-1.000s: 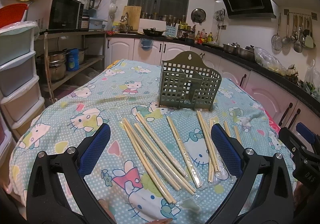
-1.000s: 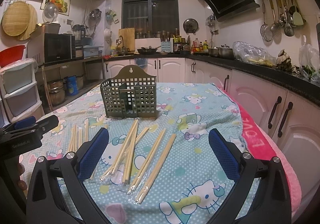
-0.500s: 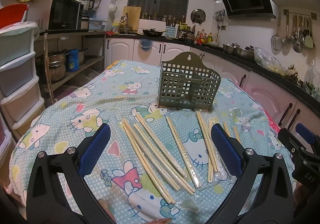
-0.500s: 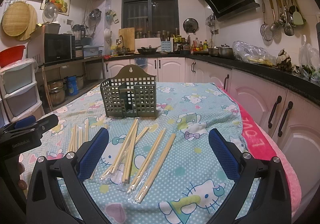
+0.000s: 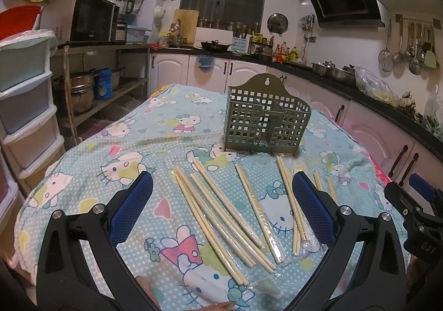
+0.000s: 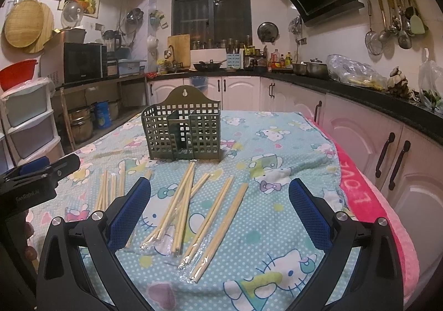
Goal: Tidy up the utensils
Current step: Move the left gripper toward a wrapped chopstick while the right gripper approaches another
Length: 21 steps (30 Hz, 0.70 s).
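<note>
Several pale chopsticks (image 5: pixel 221 208) in clear sleeves, green lattice holder (image 5: pixel 267 119) upright, both jaws spread, empty.

Your utensil holder (image 5: pixel 267 119) is a dull green plastic basket with square-grid walls, a raised arched back with a keyhole hanging slot, and inner dividers splitting it into compartments. It stands upright on the table, and from what you can see its compartments hold nothing.

Your chopsticks (image 5: pixel 221 211) are pale wooden pairs in clear plastic sleeves, lying flat in front of the holder, well apart from it except the nearest tips. From the left wrist view, you have a fanned group at the left, one sleeved pair (image 5: pixel 259 209) in the middle, and a bundle (image 5: pixel 290 200) at the right. From the right wrist view, two more sleeved pairs (image 6: pixel 218 225) lie slanted at the right.
</note>
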Tool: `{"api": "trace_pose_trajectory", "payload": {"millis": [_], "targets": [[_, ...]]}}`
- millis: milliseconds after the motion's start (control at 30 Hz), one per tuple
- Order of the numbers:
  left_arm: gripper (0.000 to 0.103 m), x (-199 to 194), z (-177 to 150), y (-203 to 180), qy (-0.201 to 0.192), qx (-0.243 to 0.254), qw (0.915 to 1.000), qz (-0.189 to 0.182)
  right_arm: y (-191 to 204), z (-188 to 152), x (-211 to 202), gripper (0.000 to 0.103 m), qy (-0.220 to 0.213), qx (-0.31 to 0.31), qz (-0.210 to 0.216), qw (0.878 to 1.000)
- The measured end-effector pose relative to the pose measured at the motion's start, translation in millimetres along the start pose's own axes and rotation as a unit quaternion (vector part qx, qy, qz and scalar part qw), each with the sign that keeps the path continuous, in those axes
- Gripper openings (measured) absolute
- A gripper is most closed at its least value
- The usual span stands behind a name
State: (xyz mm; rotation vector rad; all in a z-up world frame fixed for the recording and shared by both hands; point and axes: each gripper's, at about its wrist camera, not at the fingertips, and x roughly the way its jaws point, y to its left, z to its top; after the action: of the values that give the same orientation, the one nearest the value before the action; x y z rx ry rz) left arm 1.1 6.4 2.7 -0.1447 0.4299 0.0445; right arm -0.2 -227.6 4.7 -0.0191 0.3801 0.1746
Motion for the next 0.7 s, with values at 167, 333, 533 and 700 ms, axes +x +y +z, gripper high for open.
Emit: {"api": "trace_pose_trajectory", "payload": {"millis": [167, 333, 533, 700], "targets": [[0.092, 5.4, 1.9, 7.5, 0.006, -0.006, 1.0000, 0.002, 5.7, 4.0, 7.2, 0.097, 0.007, -0.008, 0.011, 1.000], [0.092, 9.7, 3.5, 17.3, 0.010, -0.016, 0.9998, 0.000, 11.9, 10.5, 16.0, 0.097, 0.014, -0.017, 0.018, 1.000], [0.092, 17.0, 6.1, 30.8, 0.025, -0.029, 0.9993, 0.004, 18.8, 17.2, 30.0, 0.097, 0.027, -0.022, 0.032, 0.999], [0.092, 25.3, 10.4, 47.1, 0.038, -0.045, 0.9982, 0.007, 25.3, 23.6, 40.2, 0.097, 0.033, -0.034, 0.038, 0.998]]}}
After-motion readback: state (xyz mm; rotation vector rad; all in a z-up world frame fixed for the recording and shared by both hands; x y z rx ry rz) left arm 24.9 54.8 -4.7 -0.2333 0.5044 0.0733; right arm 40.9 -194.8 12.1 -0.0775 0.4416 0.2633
